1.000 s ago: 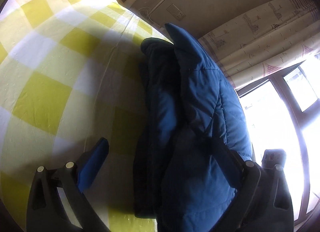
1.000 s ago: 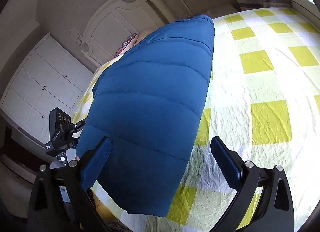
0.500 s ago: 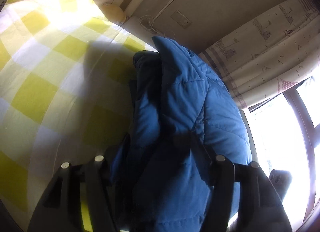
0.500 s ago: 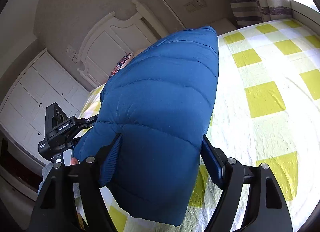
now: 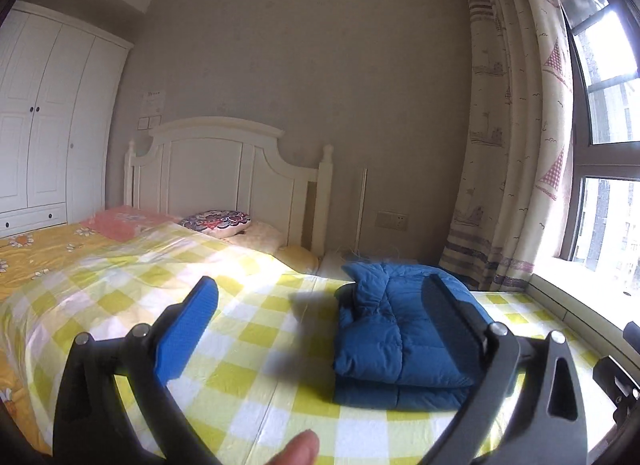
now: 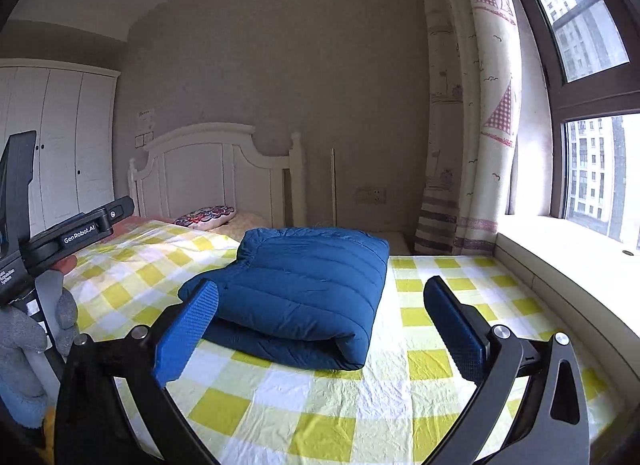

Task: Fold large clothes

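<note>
A blue quilted down jacket [image 5: 400,329] lies folded in a thick stack on the yellow and white checked bed sheet [image 5: 248,329], near the window side. It also shows in the right wrist view [image 6: 304,293]. My left gripper [image 5: 324,329] is open and empty, held above the bed; its right finger overlaps the jacket's right side in the view. My right gripper [image 6: 320,325] is open and empty, drawn back from the jacket's near folded edge. The left gripper's body [image 6: 60,237] shows at the left in the right wrist view.
A white headboard [image 5: 224,169] and pillows [image 5: 216,221] stand at the far end of the bed. A white wardrobe [image 5: 44,117] is at the left. Curtains [image 5: 516,145] and a window sill [image 6: 560,249] run along the right. A fingertip [image 5: 300,447] shows at the bottom edge.
Both grippers were closed around the folded jacket half a second ago. Now both are open, pulled back and raised level, and the jacket lies on the bed.
</note>
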Available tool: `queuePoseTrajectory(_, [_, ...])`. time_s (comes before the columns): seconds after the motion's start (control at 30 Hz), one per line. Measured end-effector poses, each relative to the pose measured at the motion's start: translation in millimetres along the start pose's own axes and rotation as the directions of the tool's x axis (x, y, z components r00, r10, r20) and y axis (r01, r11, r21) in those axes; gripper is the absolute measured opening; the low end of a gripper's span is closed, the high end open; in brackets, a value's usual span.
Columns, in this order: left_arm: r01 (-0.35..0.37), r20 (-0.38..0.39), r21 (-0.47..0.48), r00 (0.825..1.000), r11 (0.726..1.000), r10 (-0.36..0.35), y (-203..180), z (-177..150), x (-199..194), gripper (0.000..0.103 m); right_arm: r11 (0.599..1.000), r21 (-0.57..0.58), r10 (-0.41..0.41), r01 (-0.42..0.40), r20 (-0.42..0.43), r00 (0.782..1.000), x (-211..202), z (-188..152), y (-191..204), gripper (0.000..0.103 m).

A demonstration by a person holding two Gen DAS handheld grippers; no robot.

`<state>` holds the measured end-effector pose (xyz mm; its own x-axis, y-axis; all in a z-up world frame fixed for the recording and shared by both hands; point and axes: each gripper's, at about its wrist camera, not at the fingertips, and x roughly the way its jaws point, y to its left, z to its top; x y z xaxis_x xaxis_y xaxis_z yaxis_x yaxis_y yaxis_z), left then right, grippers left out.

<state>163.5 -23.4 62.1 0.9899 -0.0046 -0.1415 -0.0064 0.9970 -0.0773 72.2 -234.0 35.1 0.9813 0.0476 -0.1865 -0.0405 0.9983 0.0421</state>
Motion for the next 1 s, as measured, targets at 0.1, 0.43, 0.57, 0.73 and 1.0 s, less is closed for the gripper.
queuePoseTrajectory(0.1, [-0.027,-0.030,0.051,0.999,0.998,0.029,-11.3,-17.3,-26.8,0.101,1.000,0.019,-0.001,0.001,-0.012,1.000,-19.5,-15.5,11.5,0.099])
queuePoseTrajectory(0.43, [0.027,-0.151,0.172,0.989,0.985,-0.001,-23.5,-101.5,-75.3,0.101,0.997,-0.015,-0.079,0.079,-0.057,0.995,-42.7,-61.3,22.0,0.099])
queuePoseTrajectory(0.57, [0.027,-0.145,0.193,0.989,0.981,0.001,-22.1,-108.0,-80.9,0.101,0.997,-0.011,-0.082,0.081,-0.068,0.994,-44.3,-65.1,20.7,0.099])
queuePoseTrajectory(0.73, [0.035,-0.135,0.176,0.991,0.984,-0.011,-16.5,-103.8,-84.4,0.101,0.997,-0.019,-0.072,0.071,-0.082,0.994,-48.5,-72.0,29.2,0.099])
queuePoseTrajectory(1.0, [0.044,-0.148,0.157,0.989,0.987,-0.020,-11.5,-103.1,-84.3,0.101,0.997,-0.032,-0.069,0.067,-0.084,0.994,-50.4,-74.6,32.0,0.099])
